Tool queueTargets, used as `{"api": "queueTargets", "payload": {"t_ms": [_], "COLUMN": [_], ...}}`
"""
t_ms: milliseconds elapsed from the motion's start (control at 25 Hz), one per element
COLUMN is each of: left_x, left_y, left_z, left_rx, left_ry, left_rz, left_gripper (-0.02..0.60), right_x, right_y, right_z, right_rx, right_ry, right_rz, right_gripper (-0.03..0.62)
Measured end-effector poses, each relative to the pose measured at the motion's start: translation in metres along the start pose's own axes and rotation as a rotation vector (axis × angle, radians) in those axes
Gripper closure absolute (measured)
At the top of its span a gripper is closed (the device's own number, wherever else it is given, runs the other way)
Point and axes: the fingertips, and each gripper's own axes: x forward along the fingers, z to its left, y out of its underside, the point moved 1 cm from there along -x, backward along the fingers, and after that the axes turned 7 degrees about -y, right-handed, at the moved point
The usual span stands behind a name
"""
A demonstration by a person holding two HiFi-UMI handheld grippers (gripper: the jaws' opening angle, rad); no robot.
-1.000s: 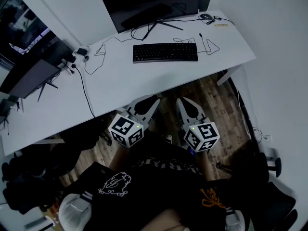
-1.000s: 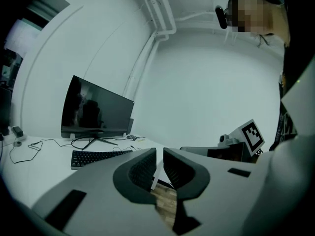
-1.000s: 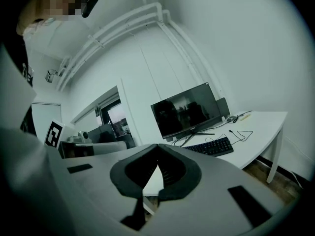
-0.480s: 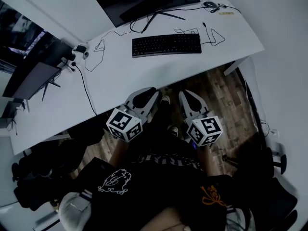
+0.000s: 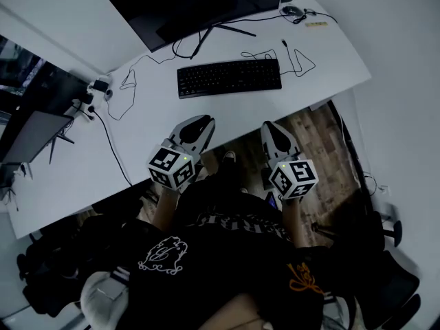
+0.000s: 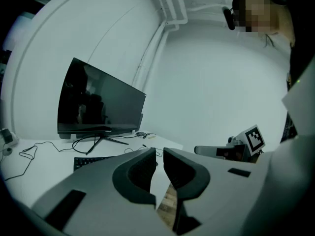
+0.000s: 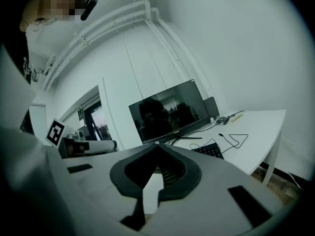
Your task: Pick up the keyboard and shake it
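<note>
Jaws on both handheld grippers are closed and empty: the left gripper (image 5: 198, 121) leaves only a thin slit between its tips, the right gripper (image 5: 272, 126) has tips meeting. Both hang over the near edge of a white desk (image 5: 137, 129). A dark monitor (image 5: 199, 2) stands at the back. The black keyboard (image 5: 229, 78) lies flat before it, well apart from both grippers. It should handle as light and stiff; best pinched at both short ends, minding the looped cable (image 5: 297, 63) beside it, possibly its own
</note>
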Motion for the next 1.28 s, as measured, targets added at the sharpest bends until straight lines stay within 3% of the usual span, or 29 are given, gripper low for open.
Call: {"api": "queueTargets", "payload": {"t_ms": [480, 680, 880, 1080, 1280], "left_x": [0.043, 0.059, 0.084, 0.111, 0.140], "left_y": [0.010, 0.032, 0.056, 0.077, 0.096], "left_z": [0.142, 0.194, 0.239, 0.269, 0.293], "left_rx": [-0.053, -0.053, -0.100, -0.097, -0.132], "left_ry": [-0.051, -0.051, -0.068, -0.091, -0.118], "left_rz": [0.057, 0.133, 0.202, 0.292, 0.362], "left_gripper": [0.517, 0.462, 0.414, 0.386, 0.355], "right_x": [0.073, 0.090, 0.097, 0.104, 0.130], "right_y": [0.005, 0.019, 0.033, 0.046, 0.062], "right_z": [-0.084, -0.114, -0.152, -0.195, -0.237], "right_rx": [0.021, 0.021, 0.071, 0.088, 0.098], "right_ry": [0.191, 0.244, 0.292, 0.329, 0.319], "right_rz": [0.072, 0.126, 0.173, 0.245, 0.339], "right_gripper": [0.579, 0.566, 0.536, 0.493, 0.418]}}
